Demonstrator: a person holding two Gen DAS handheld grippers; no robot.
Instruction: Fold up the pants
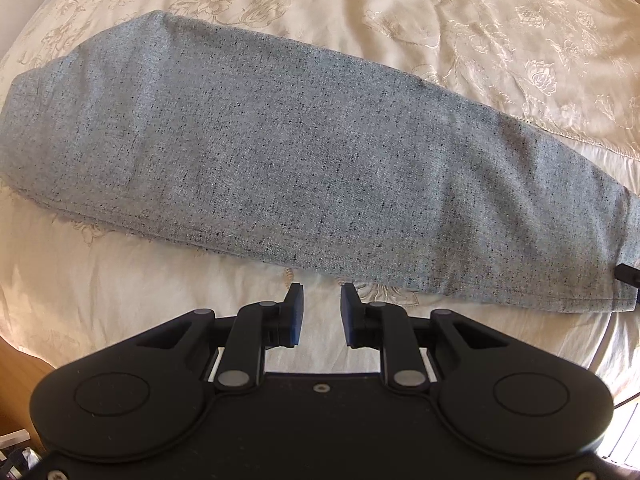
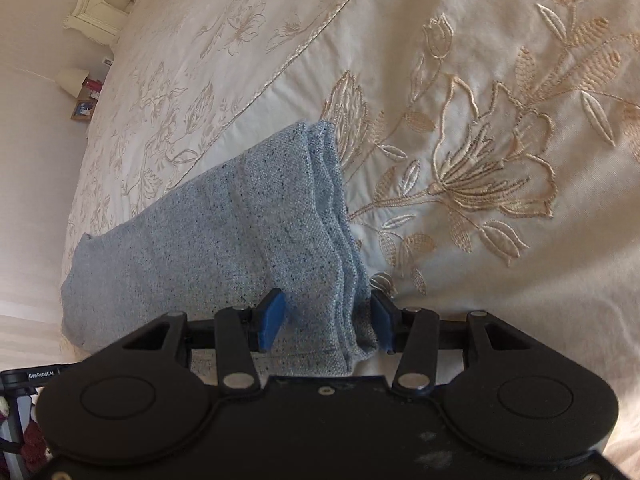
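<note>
The grey-blue speckled pants (image 1: 280, 152) lie folded lengthwise in a long band on the cream embroidered bedspread (image 1: 500, 40). My left gripper (image 1: 322, 312) hovers just off their near edge, pointing down, open, with nothing between its blue pads. In the right wrist view the hem end of the pants (image 2: 248, 232) shows several stacked layers. That end runs between the fingers of my right gripper (image 2: 327, 320), whose jaws stand wide on either side of the stack. The right pad (image 2: 382, 322) sits against the layered edge, and the left pad (image 2: 272, 320) is just clear of the cloth.
The bedspread (image 2: 480, 160) spreads all around the pants, with raised flower stitching. A cream headboard (image 2: 96, 4) and a bedside shelf with a small lamp (image 2: 72, 80) lie at the far left. A wooden edge (image 1: 20, 380) shows at the lower left.
</note>
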